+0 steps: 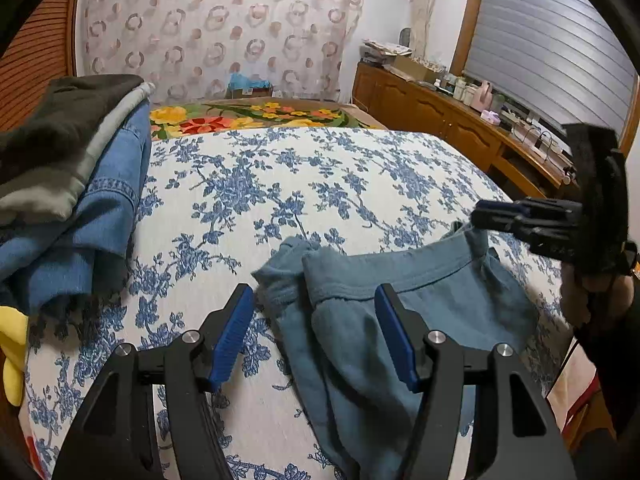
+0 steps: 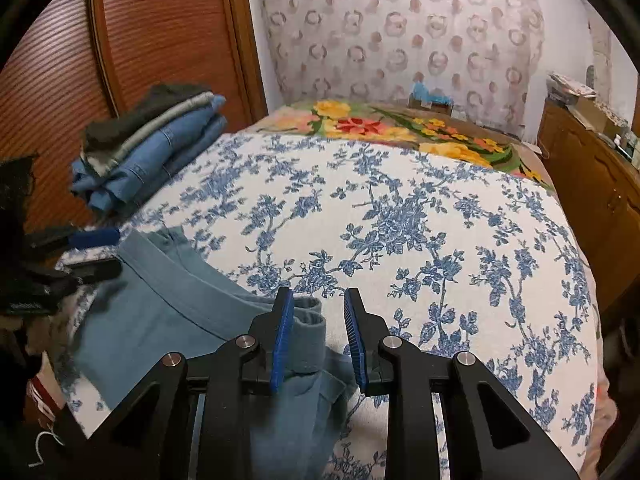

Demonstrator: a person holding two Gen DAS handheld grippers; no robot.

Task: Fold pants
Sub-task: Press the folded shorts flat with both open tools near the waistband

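Blue-grey pants [image 1: 424, 284] lie crumpled on the blue-flowered bedspread [image 1: 280, 184], waistband facing away from me. My left gripper [image 1: 316, 320] is open over the left end of the waistband; cloth lies between its blue pads without being pinched. In the right wrist view the pants [image 2: 168, 304] spread to the left and the left gripper [image 2: 98, 254] shows at the left edge, fingers apart. My right gripper [image 2: 318, 334] straddles the folded right end of the waistband, with a gap left at its right pad. The left wrist view shows the right gripper [image 1: 480, 216] at that waistband corner.
A stack of folded jeans and dark clothes [image 1: 80, 200] [image 2: 152, 152] sits at the bed's left side. A flowered blanket [image 2: 400, 128] lies at the far end. A wooden sideboard [image 1: 440, 120] with clutter runs along the right, and a slatted wooden door [image 2: 120, 40] stands at the left.
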